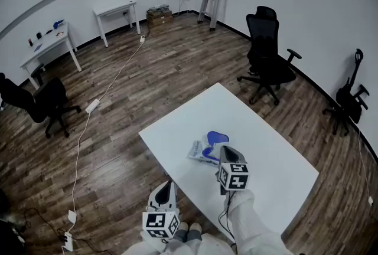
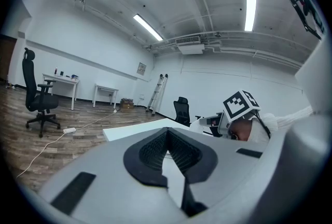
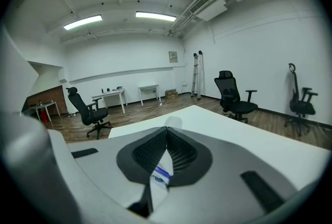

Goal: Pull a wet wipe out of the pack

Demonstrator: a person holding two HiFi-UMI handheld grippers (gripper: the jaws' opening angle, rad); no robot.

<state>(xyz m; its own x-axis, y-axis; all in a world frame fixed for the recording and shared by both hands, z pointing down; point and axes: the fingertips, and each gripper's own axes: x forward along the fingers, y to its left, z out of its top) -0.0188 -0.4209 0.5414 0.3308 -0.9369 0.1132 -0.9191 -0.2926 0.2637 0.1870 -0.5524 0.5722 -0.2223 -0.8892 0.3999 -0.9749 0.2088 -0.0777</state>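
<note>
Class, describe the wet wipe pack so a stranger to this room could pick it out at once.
Start at the large white table in mid-room. Near the person's side, at the tip of the right tongs, lies the wet wipe pack. It is the only thing on that table, white with a rounded blue flap.

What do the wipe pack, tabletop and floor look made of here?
Wet wipe pack: likely soft plastic film, wrinkled surface; its open blue lid looks rigid plastic. Table: smooth matte white, likely laminate. Floor: dark wood-grain planks, wood or laminate.
</note>
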